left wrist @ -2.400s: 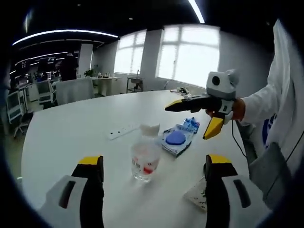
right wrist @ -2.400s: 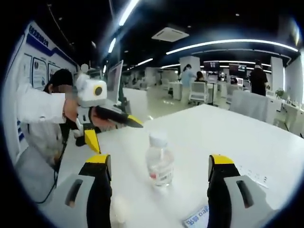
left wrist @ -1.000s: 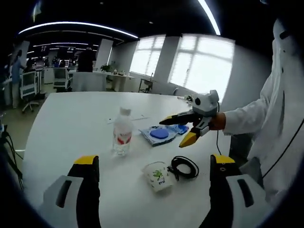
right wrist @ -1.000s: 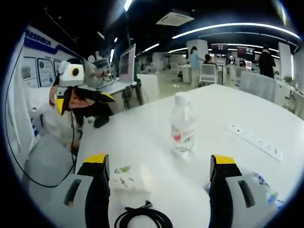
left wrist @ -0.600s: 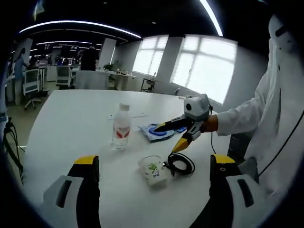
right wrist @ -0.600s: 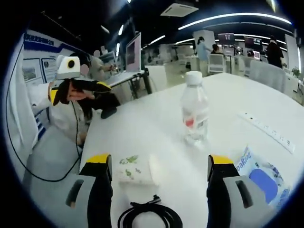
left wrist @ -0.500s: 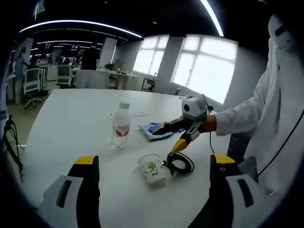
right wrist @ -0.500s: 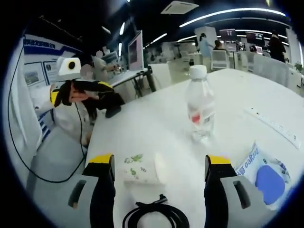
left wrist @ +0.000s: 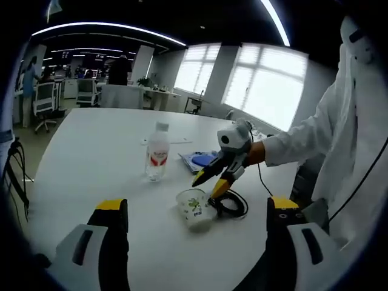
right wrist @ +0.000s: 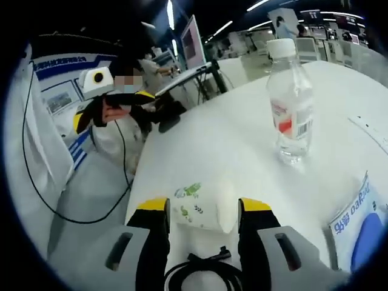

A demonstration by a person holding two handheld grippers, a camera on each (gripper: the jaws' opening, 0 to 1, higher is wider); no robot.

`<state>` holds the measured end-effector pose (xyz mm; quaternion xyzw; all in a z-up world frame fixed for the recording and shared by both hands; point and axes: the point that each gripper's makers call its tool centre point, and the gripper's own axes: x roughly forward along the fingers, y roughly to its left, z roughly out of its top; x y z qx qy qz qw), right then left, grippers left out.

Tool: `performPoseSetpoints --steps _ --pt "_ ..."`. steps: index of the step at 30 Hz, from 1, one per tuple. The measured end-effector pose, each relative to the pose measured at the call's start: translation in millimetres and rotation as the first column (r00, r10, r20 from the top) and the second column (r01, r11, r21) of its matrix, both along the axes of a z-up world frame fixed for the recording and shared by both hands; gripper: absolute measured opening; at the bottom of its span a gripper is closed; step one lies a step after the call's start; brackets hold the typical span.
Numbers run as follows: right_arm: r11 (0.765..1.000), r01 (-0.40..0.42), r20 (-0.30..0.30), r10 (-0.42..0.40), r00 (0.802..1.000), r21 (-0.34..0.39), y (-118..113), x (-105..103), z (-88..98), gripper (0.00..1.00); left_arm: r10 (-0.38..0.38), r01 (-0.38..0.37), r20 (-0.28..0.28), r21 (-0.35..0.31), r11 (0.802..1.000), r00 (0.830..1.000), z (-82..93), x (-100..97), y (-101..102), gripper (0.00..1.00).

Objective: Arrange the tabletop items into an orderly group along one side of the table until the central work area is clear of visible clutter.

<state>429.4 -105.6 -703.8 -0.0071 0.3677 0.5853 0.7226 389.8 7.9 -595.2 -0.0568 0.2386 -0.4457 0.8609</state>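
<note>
Step in hand: grasp of the toppled paper cup (right wrist: 203, 207), lying on its side on the white table (left wrist: 91, 151) just beside a coiled black cable (left wrist: 233, 205). The right gripper (right wrist: 203, 213) is placed with its jaws straddling the cup, narrowed but not yet seen clamped. The left gripper (left wrist: 197, 209) is held back, jaws spread wide, nothing gripped. The water bottle (left wrist: 157, 152) stands farther off; a blue packet (right wrist: 357, 225) lies to the right. Next, probably: jaws closed gently to avoid crushing, cup carried to the table side.
</note>
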Motion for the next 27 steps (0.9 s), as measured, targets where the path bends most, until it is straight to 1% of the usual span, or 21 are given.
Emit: performPoseSetpoints --steps 2,4,5,7,9,10,12,13,14,16,18,20,22,25,27 --pt "1.0 -0.014 -0.031 0.014 0.999 0.0 2 -1 -2.0 0.39 0.006 -0.006 -0.002 -0.001 1.0 1.0 -1.2 0.1 1 0.97" --pt "0.999 -0.035 -0.05 0.036 0.998 0.015 5 -3 -1.1 0.34 0.011 -0.011 -0.002 0.001 1.0 1.0 -2.8 0.6 2 0.97" --pt "0.999 -0.047 -0.067 0.048 0.997 0.018 6 -5 -0.7 0.29 0.012 -0.012 -0.004 0.002 1.0 1.0 -3.6 0.6 2 0.97" --pt "0.997 -0.066 -0.07 0.068 0.995 0.028 7 -7 1.0 0.22 0.013 -0.013 -0.006 0.002 1.0 1.0 -4.5 0.4 2 0.97" --pt "0.996 -0.087 -0.084 0.089 0.992 0.025 7 -11 1.8 0.12 0.014 -0.014 -0.006 -0.002 1.0 1.0 -4.7 0.6 1 0.96" --pt "0.995 -0.096 -0.088 0.099 0.991 0.028 7 -12 2.6 0.05 0.014 -0.014 -0.006 -0.001 1.0 1.0 -5.2 0.8 1 0.96" --pt "0.994 -0.102 -0.104 0.105 0.989 0.033 7 -16 5.7 0.02 0.014 -0.014 -0.007 -0.002 1.0 1.0 -5.8 1.2 1 0.96" --pt "0.994 -0.105 -0.121 0.109 0.987 0.039 7 -19 8.0 0.01 0.012 -0.013 -0.008 -0.002 1.0 1.0 -5.7 1.1 0 0.96" --pt "0.993 -0.112 -0.123 0.117 0.985 0.047 7 -22 9.6 0.0 0.011 -0.011 -0.006 -0.002 1.0 1.0 -5.3 1.1 0 0.96" --pt "0.992 -0.115 -0.126 0.122 0.985 0.057 9 -27 13.2 0.0 0.011 -0.011 -0.002 -0.006 1.0 1.0 -4.3 1.9 -1 0.95" --pt "0.991 -0.115 -0.152 0.124 0.981 0.069 10 -31 15.1 0.0 0.01 -0.01 0.001 -0.006 1.0 1.0 -3.9 2.0 -1 0.95" --pt "0.991 -0.112 -0.143 0.122 0.982 0.078 11 -33 17.1 0.0 0.009 -0.008 0.005 -0.011 1.0 1.0 -2.1 1.7 -1 0.95" --pt "0.991 -0.113 -0.161 0.124 0.979 0.078 12 -36 17.5 0.0 0.007 -0.007 0.007 -0.009 1.0 1.0 -1.7 0.9 -2 0.95" --pt "0.99 -0.121 -0.167 0.132 0.977 0.073 11 -40 18.4 0.0 0.008 -0.008 0.01 -0.011 1.0 1.0 -0.4 0.1 -1 0.95" --pt "0.989 -0.126 -0.156 0.136 0.978 0.074 10 -41 23.0 0.0 0.008 -0.008 0.016 -0.012 1.0 1.0 1.1 -0.1 0 0.95"
